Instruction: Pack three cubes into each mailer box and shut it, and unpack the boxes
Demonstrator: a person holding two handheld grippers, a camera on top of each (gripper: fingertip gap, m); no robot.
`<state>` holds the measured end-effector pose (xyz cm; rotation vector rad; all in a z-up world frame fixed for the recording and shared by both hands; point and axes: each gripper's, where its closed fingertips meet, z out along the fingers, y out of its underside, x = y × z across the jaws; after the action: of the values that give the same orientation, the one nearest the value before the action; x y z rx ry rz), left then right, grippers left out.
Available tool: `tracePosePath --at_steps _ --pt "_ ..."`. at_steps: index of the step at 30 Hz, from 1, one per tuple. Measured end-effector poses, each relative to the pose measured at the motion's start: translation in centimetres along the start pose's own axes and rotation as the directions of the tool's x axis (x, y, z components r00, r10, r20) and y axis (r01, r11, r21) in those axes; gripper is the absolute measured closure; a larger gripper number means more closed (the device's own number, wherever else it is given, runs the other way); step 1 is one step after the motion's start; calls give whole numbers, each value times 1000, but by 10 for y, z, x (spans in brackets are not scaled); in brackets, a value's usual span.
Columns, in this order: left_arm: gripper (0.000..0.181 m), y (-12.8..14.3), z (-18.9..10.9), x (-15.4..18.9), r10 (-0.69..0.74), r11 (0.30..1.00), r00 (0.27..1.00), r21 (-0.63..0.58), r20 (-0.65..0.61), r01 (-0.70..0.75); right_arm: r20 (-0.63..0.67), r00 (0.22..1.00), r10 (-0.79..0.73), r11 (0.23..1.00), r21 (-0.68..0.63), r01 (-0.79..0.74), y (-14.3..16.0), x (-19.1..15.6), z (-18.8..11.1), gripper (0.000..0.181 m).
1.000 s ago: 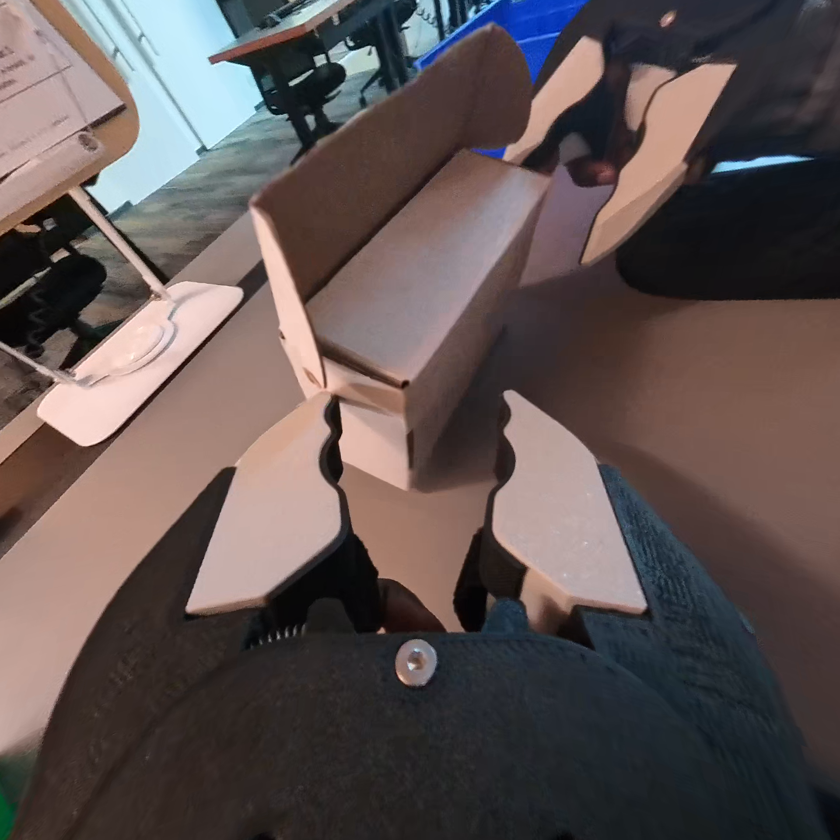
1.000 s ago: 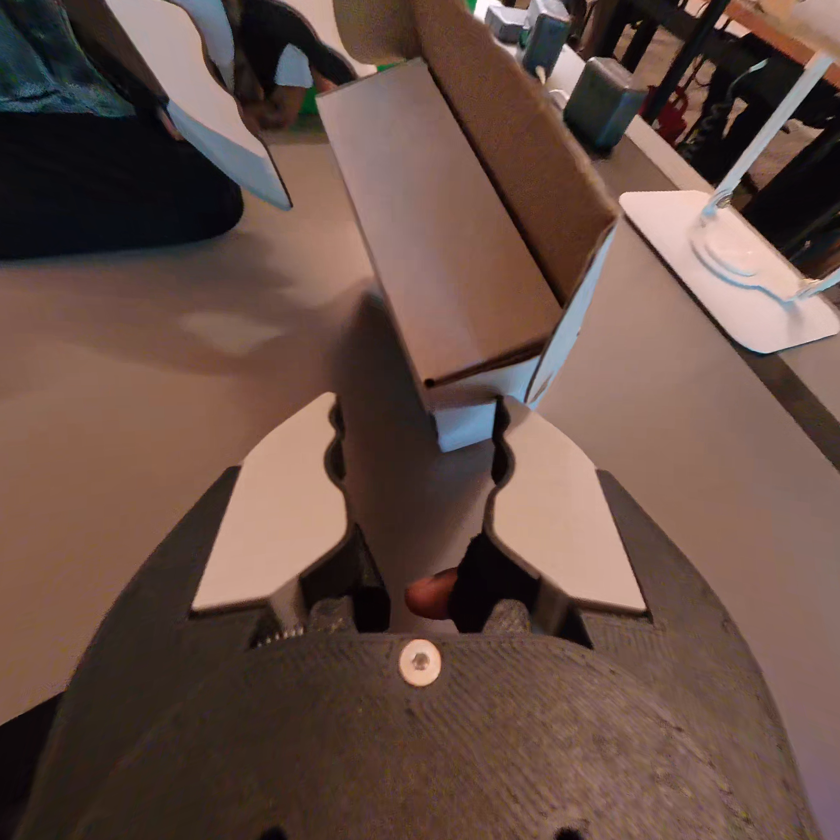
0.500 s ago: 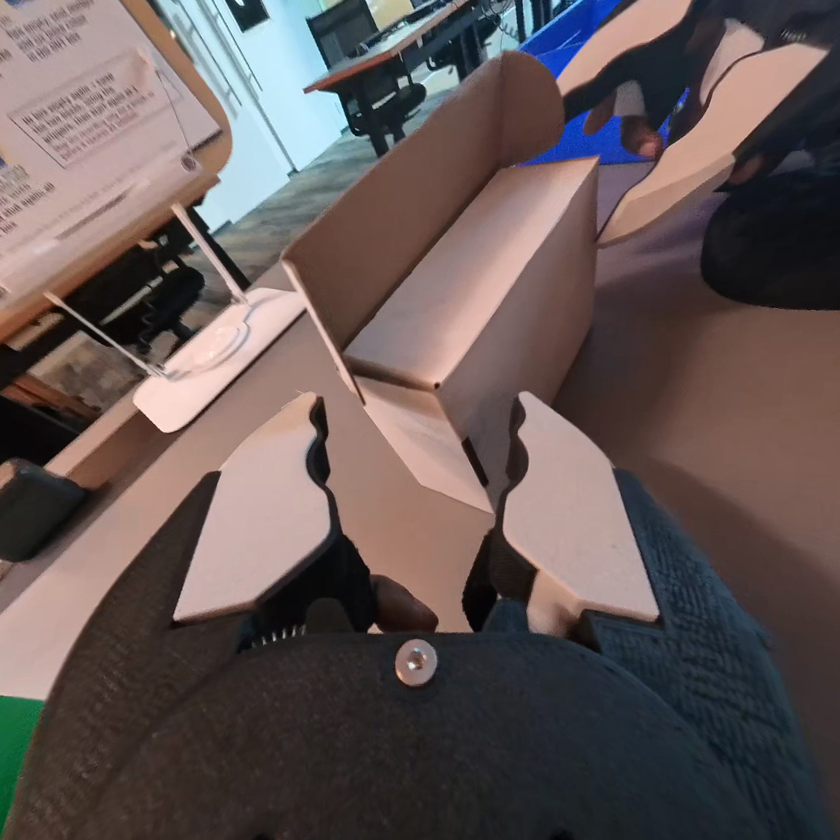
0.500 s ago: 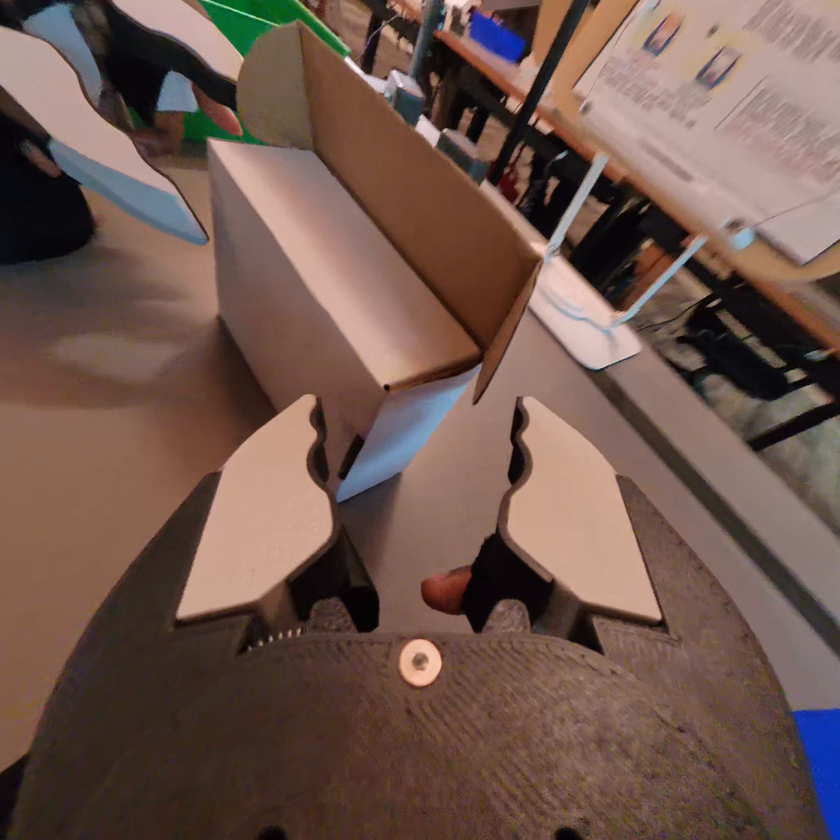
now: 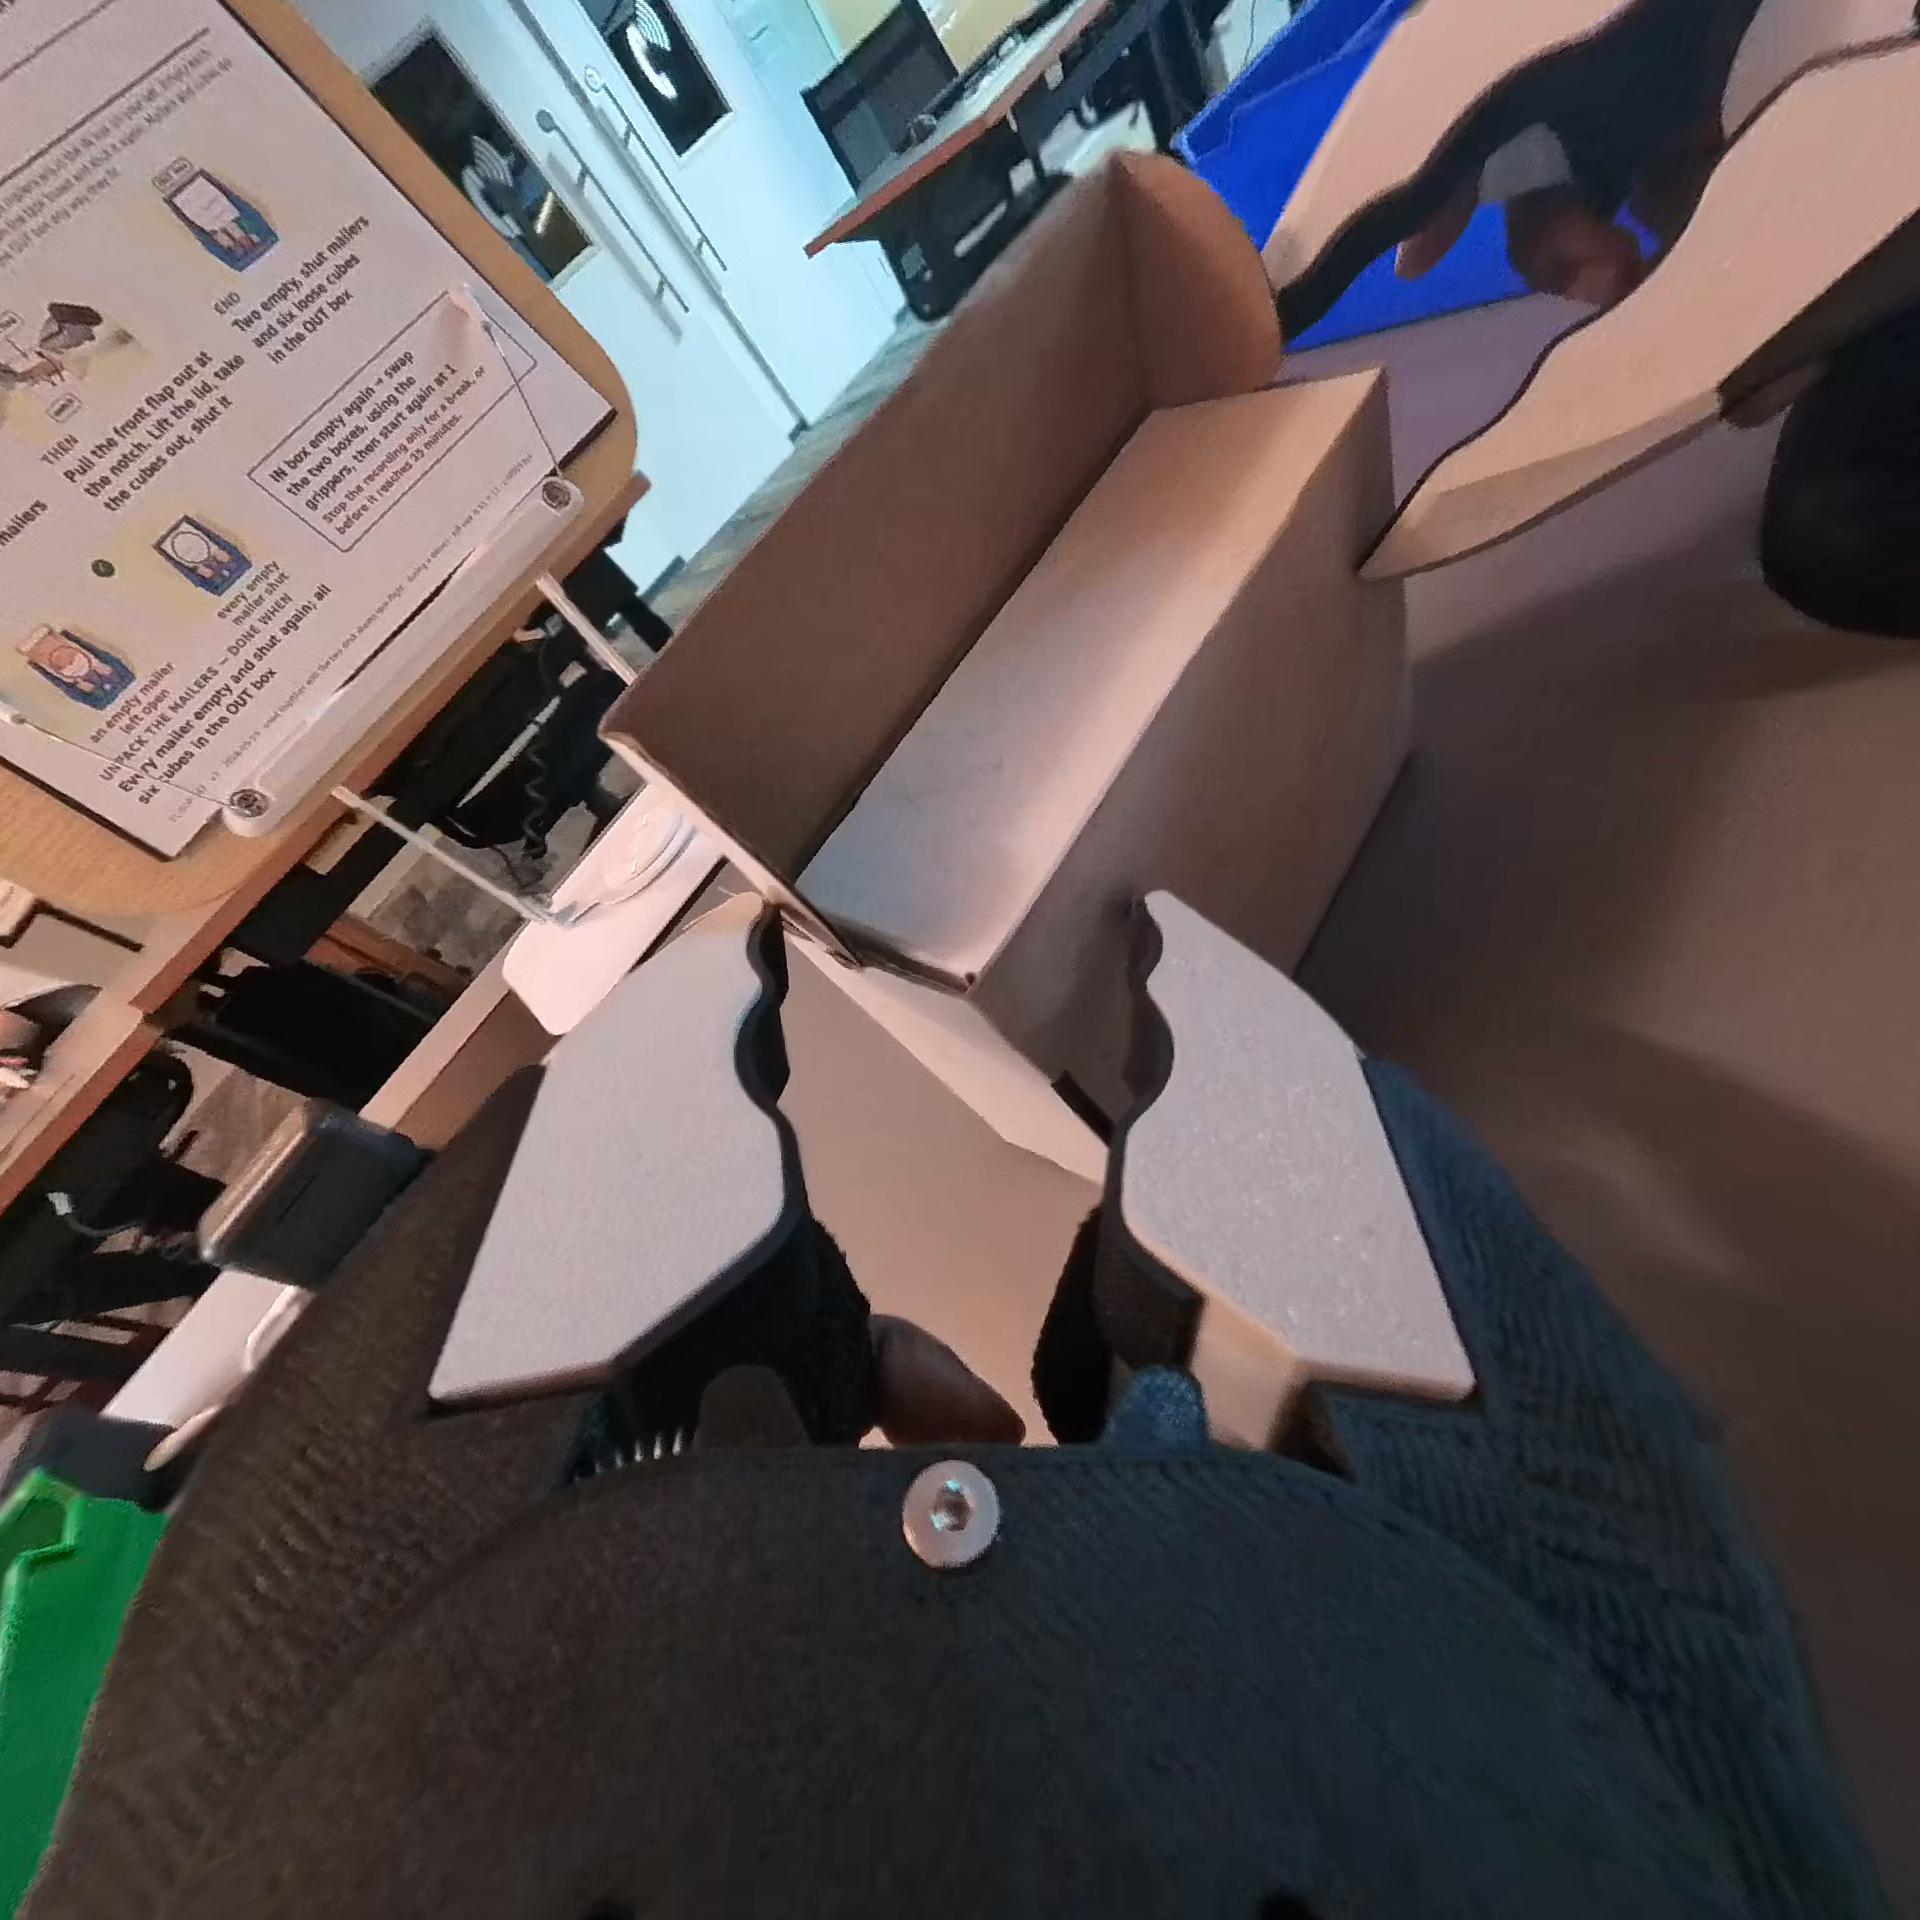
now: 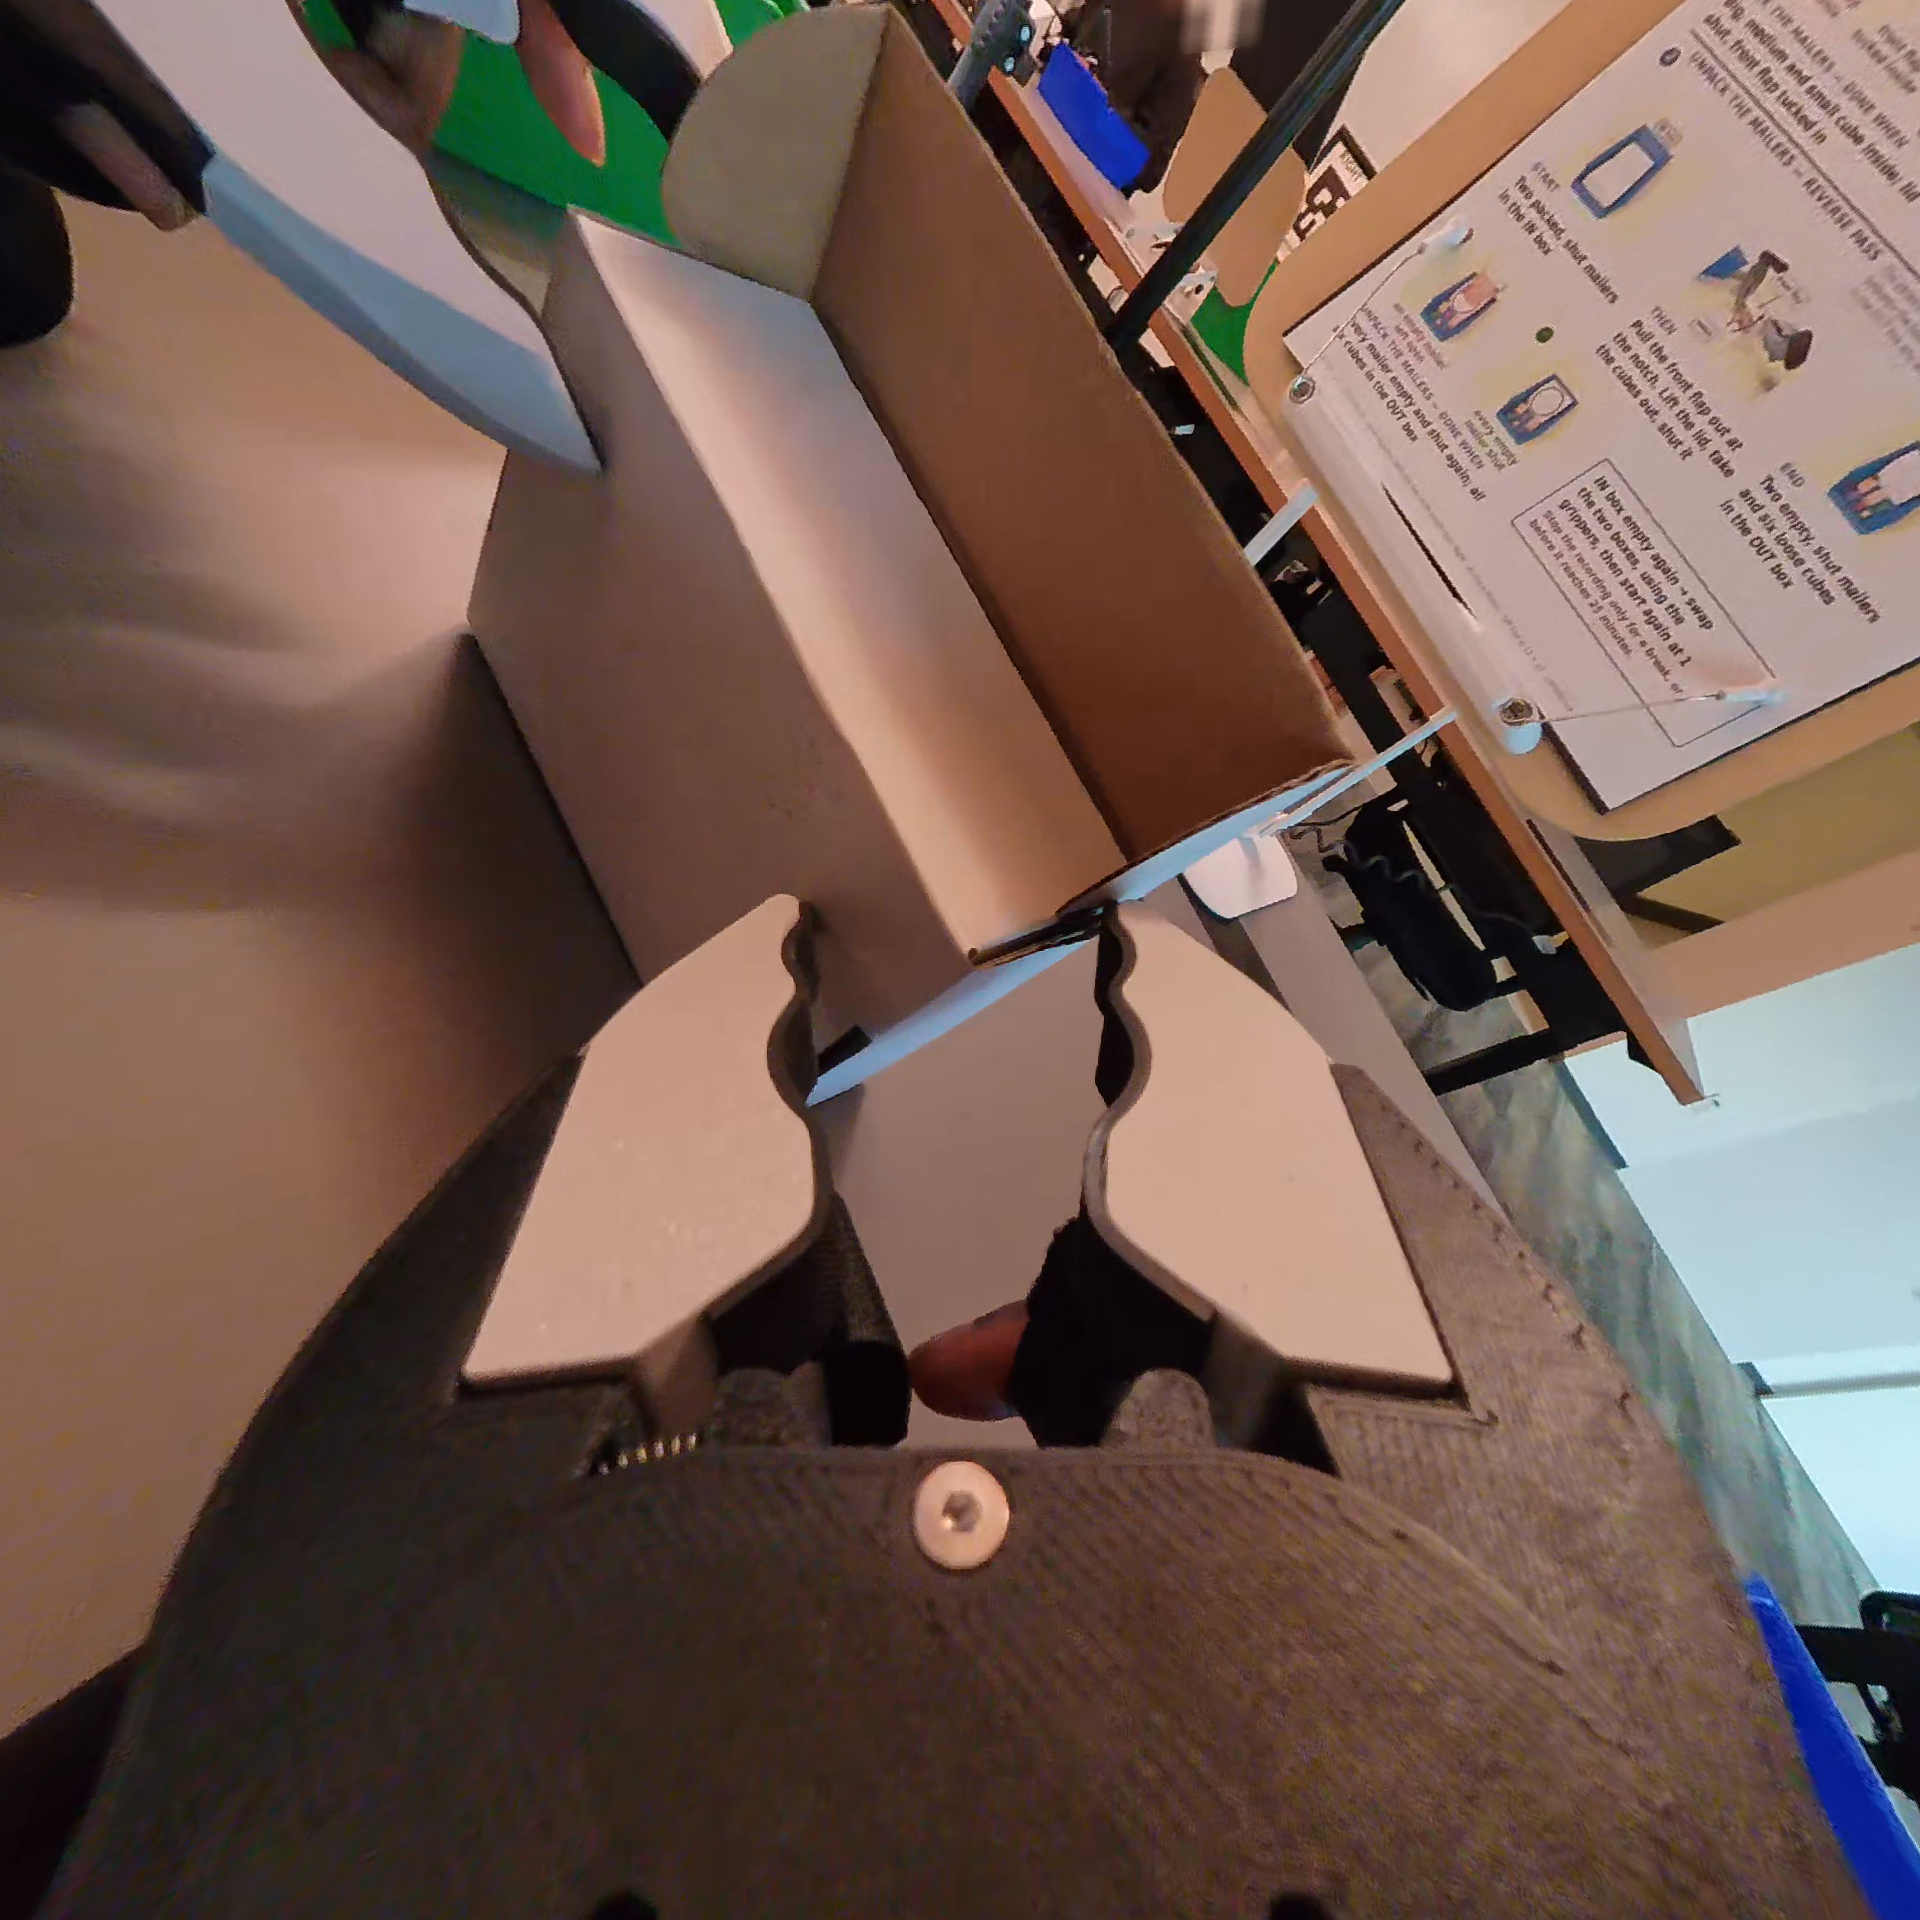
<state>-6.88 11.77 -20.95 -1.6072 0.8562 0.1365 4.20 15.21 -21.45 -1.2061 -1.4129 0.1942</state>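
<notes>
Between my two claws, on the grey table, stands the mailer box, long and narrow, white outside and brown cardboard inside. Its lid lies down over the body, so whatever it holds is hidden from me. The front flap stands upright along one long edge, untucked, with a rounded corner at its far end. A white side flap sticks out from the near end.

My left gripper is spread, that side flap lying between its fingers, pinched by neither. From my right gripper, also spread, the box runs off toward 12 o'clock, and the white flap at this end crosses the gap between my fingers.

At 1 o'clock from my left claw sits a blue bin; at 11 o'clock from my right, a green bin. I cannot see inside either.
</notes>
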Motion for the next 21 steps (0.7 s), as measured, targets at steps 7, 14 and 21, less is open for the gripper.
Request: tracePosePath --at_steps 7,14,21 --pt "117 -9 -2 3 -100 994 993 31 -71 102 4 1000 12 1000 -11 -12 2 2 -1 130" --pt "124 -11 -2 -4 -397 909 897 53 -192 414 11 1000 20 999 -26 -20 2 1 2 130" --pt "122 0 6 -3 -137 991 990 -1 -33 137 13 999 45 998 -34 -44 3 3 5 129"
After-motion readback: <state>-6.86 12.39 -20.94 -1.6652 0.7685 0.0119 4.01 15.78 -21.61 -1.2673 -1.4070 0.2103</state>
